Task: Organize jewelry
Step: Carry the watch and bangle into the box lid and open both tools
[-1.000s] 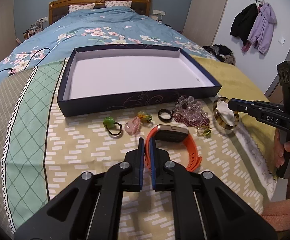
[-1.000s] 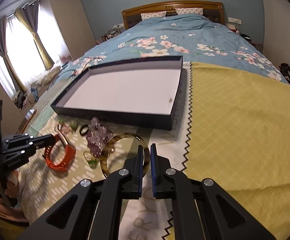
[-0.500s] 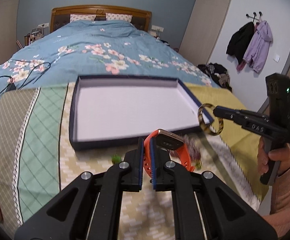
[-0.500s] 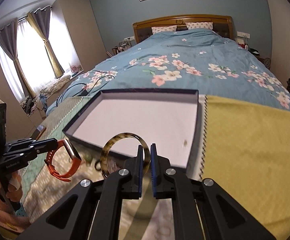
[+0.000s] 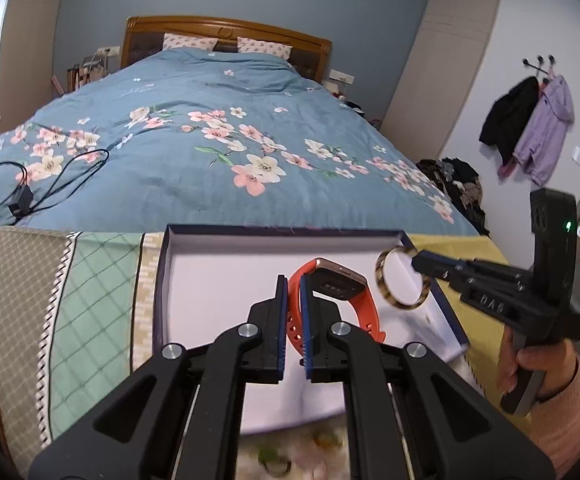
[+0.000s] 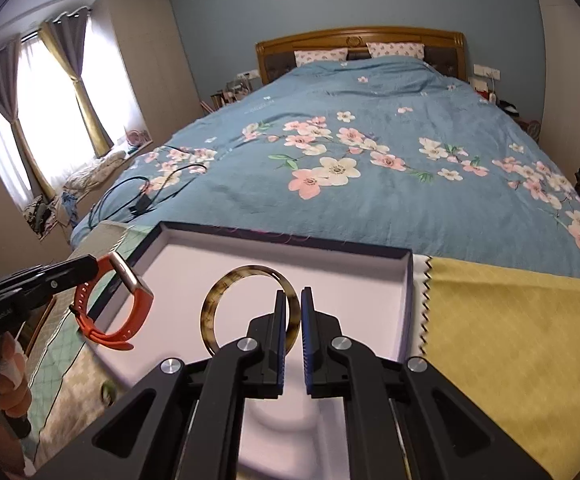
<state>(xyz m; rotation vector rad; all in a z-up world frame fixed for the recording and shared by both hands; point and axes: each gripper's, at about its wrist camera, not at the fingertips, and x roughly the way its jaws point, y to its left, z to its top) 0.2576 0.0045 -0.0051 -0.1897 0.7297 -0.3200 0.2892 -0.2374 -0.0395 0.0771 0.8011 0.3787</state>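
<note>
A bedroom with blue-grey walls holds a wide bed (image 5: 194,152) under a blue floral duvet, its wooden headboard (image 5: 226,32) at twelve o'clock in both views and three framed prints above it. Curtained windows (image 6: 46,120) sit at ten o'clock in the right wrist view, and coats hang on a wall hook (image 5: 529,128) at two o'clock in the left wrist view. At the foot of the bed, patterned cloths in green and yellow (image 6: 509,320) carry a shallow dark-blue box (image 5: 162,280) with a white inside, open at the top. The left tool (image 5: 294,300) is closed on the strap of an orange smartwatch (image 5: 341,292), which hangs in the air over the box's white floor, its face turned up. In the right wrist view that watch appears at nine o'clock, over the box's left edge. The right tool (image 6: 293,308) is clamped on the rim of a tortoiseshell bangle (image 6: 226,300), held upright above the box's middle; from the left wrist view the bangle shows at three o'clock near the box's right wall. A black cable (image 5: 30,184) lies on the duvet at nine o'clock. A few blurred small pieces of jewelry (image 5: 274,456) lie on the cloth just in front of the box, at six o'clock.
</note>
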